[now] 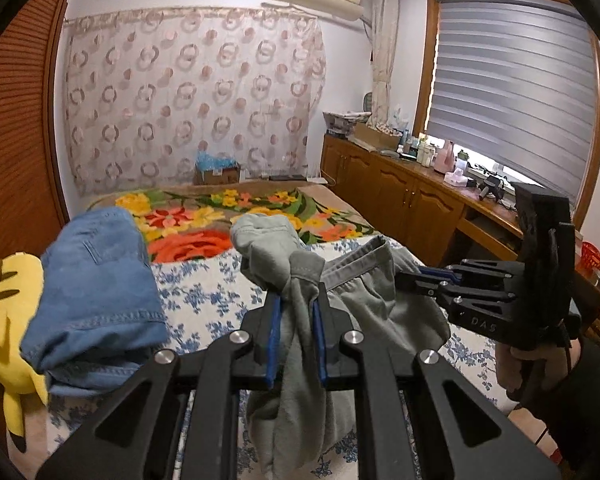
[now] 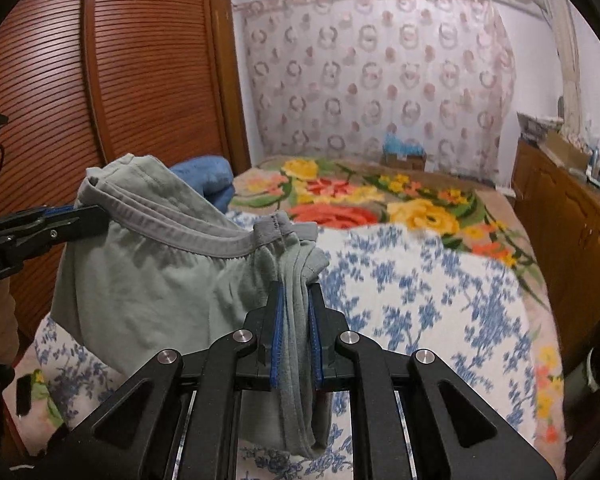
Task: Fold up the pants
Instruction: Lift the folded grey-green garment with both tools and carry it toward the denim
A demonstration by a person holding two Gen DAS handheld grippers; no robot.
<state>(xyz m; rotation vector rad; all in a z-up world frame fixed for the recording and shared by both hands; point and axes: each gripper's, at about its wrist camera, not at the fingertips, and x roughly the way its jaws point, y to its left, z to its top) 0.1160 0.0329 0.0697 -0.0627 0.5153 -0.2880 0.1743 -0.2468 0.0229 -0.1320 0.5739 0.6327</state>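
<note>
Pants [image 2: 148,280] bunched between both grippers, legs hidden

Grey-green pants [image 1: 364,304], blue denim garment [image 1: 96,296], yellow plush toy [image 1: 4,320], blue-floral white sheet [image 2: 420,280], red-and-yellow flowered blanket [image 2: 360,196]

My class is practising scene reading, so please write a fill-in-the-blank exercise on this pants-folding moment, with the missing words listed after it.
1. Both grippers are shut on the ____ pants.
2. The left gripper and the right gripper hold the pants above the ____.
3. The folded jeans are ____ in colour.
4. The plush toy beside the jeans is ____.

Missing words: grey; bed; blue; yellow
</note>
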